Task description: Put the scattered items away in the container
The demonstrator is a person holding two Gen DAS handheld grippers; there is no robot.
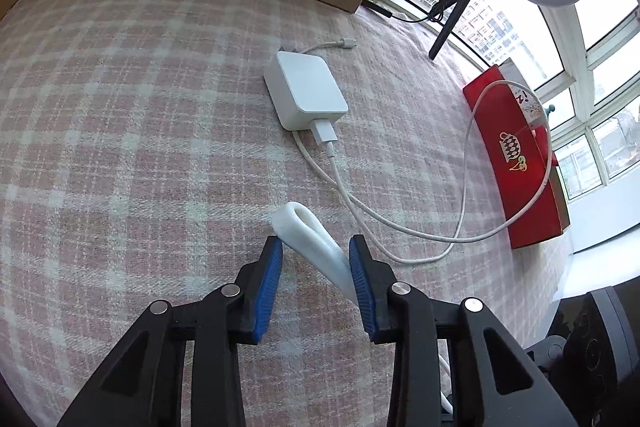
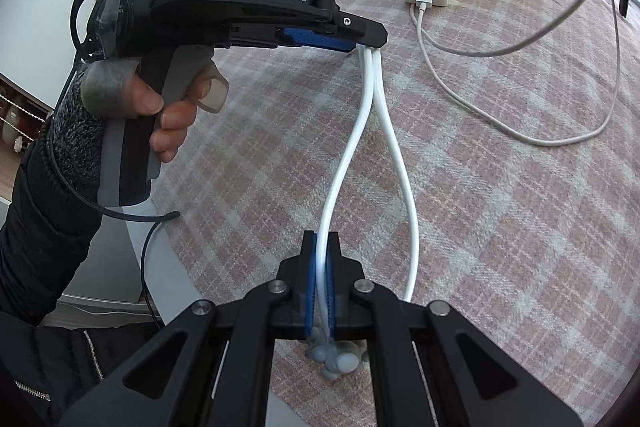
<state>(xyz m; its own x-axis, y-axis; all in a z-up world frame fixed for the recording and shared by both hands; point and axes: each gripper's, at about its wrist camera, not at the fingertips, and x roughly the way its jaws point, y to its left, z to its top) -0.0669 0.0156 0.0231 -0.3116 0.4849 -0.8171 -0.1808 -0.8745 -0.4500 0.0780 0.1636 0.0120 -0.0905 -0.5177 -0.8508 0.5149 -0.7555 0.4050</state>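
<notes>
1. Left wrist view: I see the plaid cloth (image 1: pixel 140 115) filling most of the frame; I cannot tell what lies under it.
2. At the right edge stands the red box (image 1: pixel 516 163), a strand of white cable (image 1: pixel 404 227) draped across it.
3. The white charger (image 1: pixel 306 95) lies flat on the cloth, upper centre, well apart from the box, the cable plugged into its near side.
4. My left hand-held gripper (image 1: pixel 316 255) has a folded loop of cable between its blue pads (image 1: pixel 269 291), touching both; the jaws stand part open.
5. Right wrist view: my right hand-held gripper (image 2: pixel 322 267) is clenched on the cable, lower centre.
</notes>
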